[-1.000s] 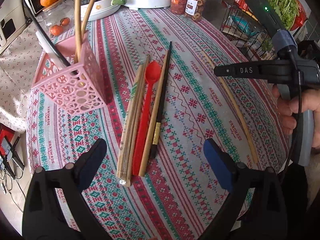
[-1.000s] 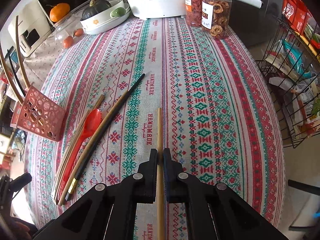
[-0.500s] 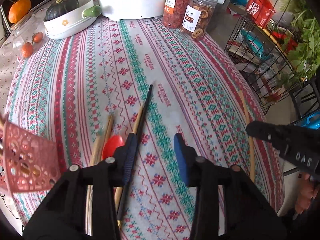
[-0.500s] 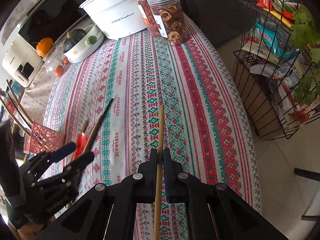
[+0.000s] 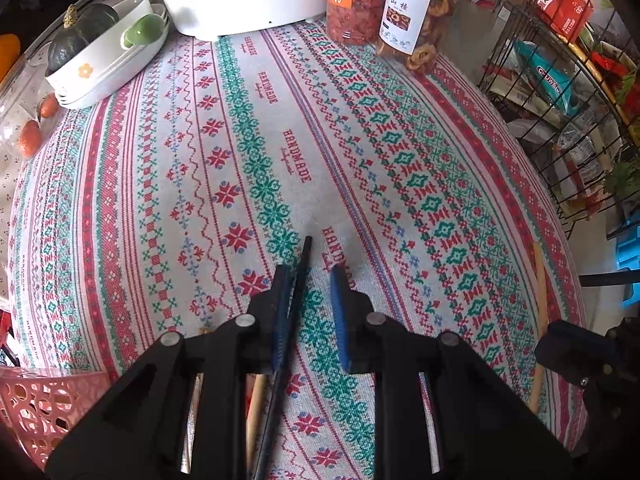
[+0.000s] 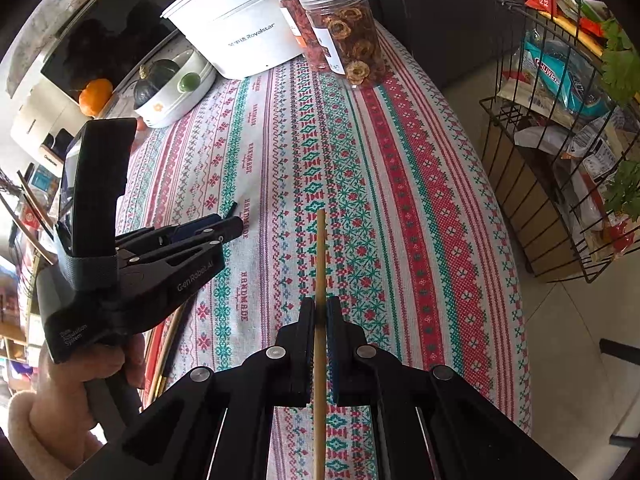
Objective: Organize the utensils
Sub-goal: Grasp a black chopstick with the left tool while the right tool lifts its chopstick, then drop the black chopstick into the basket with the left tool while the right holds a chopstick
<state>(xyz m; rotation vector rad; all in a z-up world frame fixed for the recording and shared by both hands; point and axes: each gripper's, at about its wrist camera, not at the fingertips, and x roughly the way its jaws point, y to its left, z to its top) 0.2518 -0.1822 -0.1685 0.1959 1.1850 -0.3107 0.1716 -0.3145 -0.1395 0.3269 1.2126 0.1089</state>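
Closing left tongs (image 5: 308, 280) around black chopstick (image 5: 298, 280), gap remaining.

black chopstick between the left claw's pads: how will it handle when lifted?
The black chopstick looks thin and straight, so probably stiff and light. It lies against one pad of the left claw, whose jaws have just been closing with a gap left, so it may roll or skid on the tablecloth. Its glossy shaft could slip or pivot in the pads.

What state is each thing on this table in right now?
left hand-held gripper: jaws just closing around the black chopstick, not yet pinching.
right hand-held gripper: shut on the bamboo chopstick.
black chopstick: lying flat.
bamboo chopstick: clamped.
dried-fruit jar: upright, lidded.
pink utensil basket: partly visible.
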